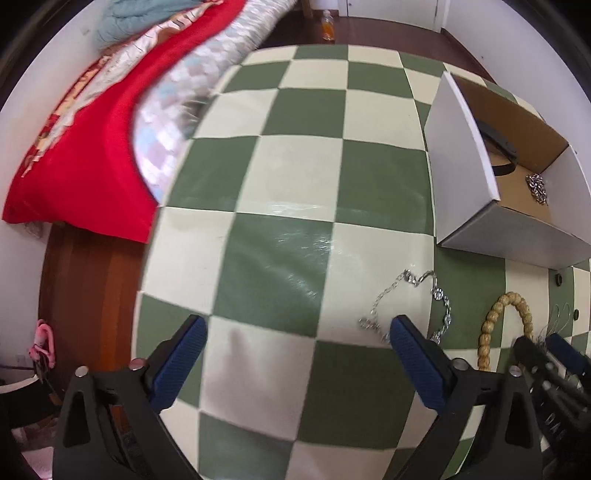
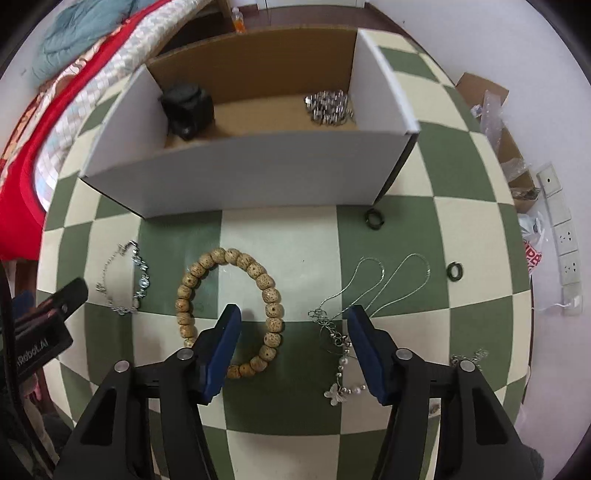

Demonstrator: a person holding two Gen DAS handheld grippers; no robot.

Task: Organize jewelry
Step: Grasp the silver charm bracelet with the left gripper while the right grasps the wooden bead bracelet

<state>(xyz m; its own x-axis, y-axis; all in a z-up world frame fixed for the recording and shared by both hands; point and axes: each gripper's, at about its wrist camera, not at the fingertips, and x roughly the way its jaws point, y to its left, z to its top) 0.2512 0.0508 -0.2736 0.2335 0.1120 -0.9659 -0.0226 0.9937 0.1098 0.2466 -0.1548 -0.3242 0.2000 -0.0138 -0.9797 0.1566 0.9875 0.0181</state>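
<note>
An open white cardboard box [image 2: 258,173] stands on the green and cream checkered table [image 2: 277,229]; inside lie a black watch [image 2: 188,105] and a silver chain [image 2: 328,107]. In front of it lie a silver bracelet [image 2: 140,280], a wooden bead bracelet [image 2: 266,291], a thin silver necklace with butterfly pendant [image 2: 340,343] and two dark rings [image 2: 375,218] [image 2: 455,271]. My right gripper [image 2: 291,317] is open above the table, between bead bracelet and necklace. My left gripper [image 1: 295,328] is open, its right finger by the silver bracelet [image 1: 436,295]. The box [image 1: 491,221] and beads [image 1: 487,325] show there too.
A bed with red and patterned bedding [image 1: 92,140] lies left of the table. Cardboard, plastic packaging and a white power strip [image 2: 565,236] lie on the floor to the right. A small silver piece [image 2: 472,356] lies near the right finger. A bottle [image 1: 328,26] stands on the far floor.
</note>
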